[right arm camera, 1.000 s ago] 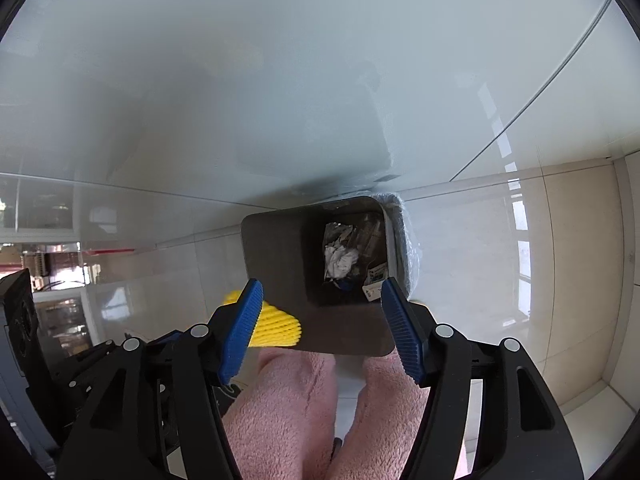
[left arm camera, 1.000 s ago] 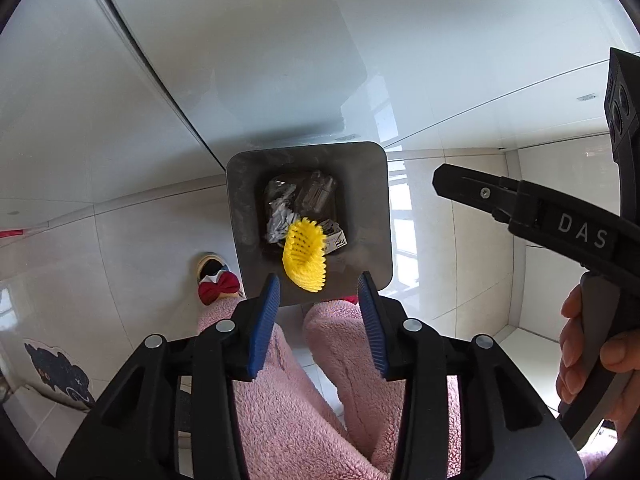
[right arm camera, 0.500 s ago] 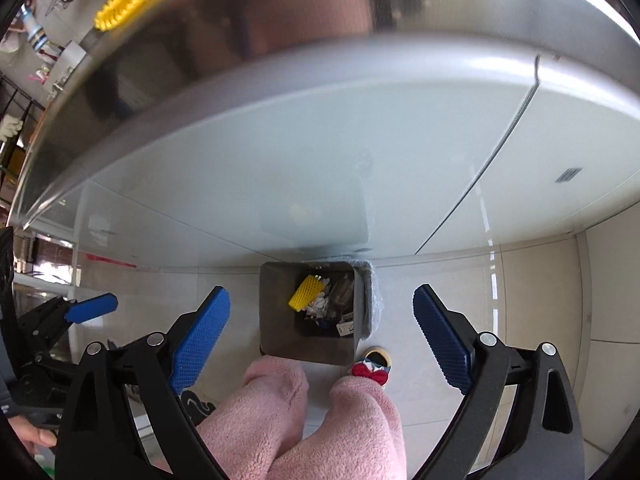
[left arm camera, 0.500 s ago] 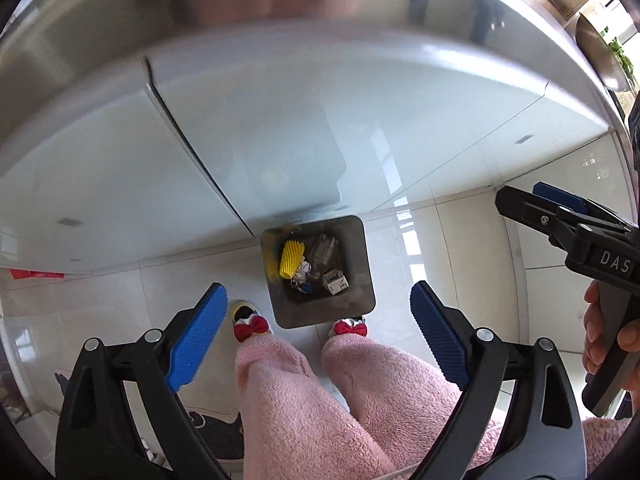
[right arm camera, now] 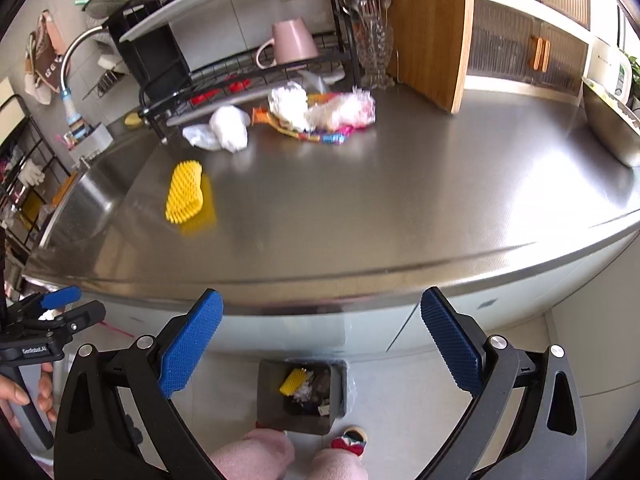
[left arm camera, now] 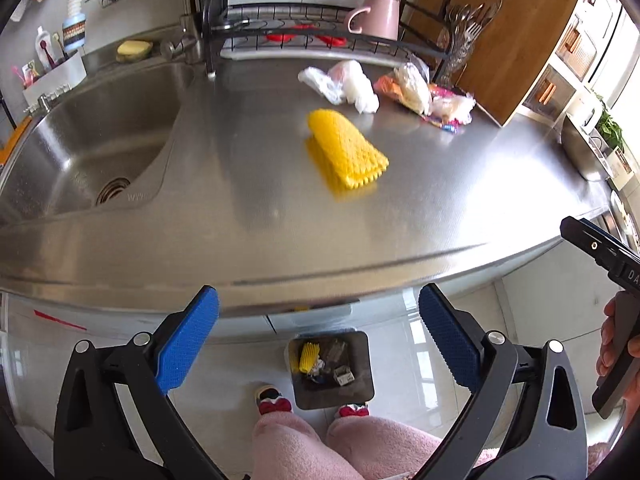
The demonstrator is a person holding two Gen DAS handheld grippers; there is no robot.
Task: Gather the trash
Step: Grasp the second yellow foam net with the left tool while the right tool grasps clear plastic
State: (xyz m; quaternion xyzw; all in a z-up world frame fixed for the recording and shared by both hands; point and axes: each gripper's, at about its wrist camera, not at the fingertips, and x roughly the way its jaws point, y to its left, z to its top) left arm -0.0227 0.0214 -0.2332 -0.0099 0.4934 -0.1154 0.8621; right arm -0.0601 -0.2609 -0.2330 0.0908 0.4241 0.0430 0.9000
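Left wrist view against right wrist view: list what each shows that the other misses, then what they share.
Only the left wrist view shows the sink basin with its drain. Only the right wrist view shows the metal tray at the counter's far right and hanging cloths. Both show the yellow foam net, crumpled wrappers, pink mug and floor bin.

A foam net (left arm camera: pixel 346 152) lies in the middle of the counter (left arm camera: pixel 248 216). Behind it, near the back edge, sits a pile of wrappers and bags (left arm camera: pixel 384 86). The sink (left arm camera: pixel 88 148) is at the left end. A bin (left arm camera: pixel 330 370) stands on the floor below the front edge, with trash inside.
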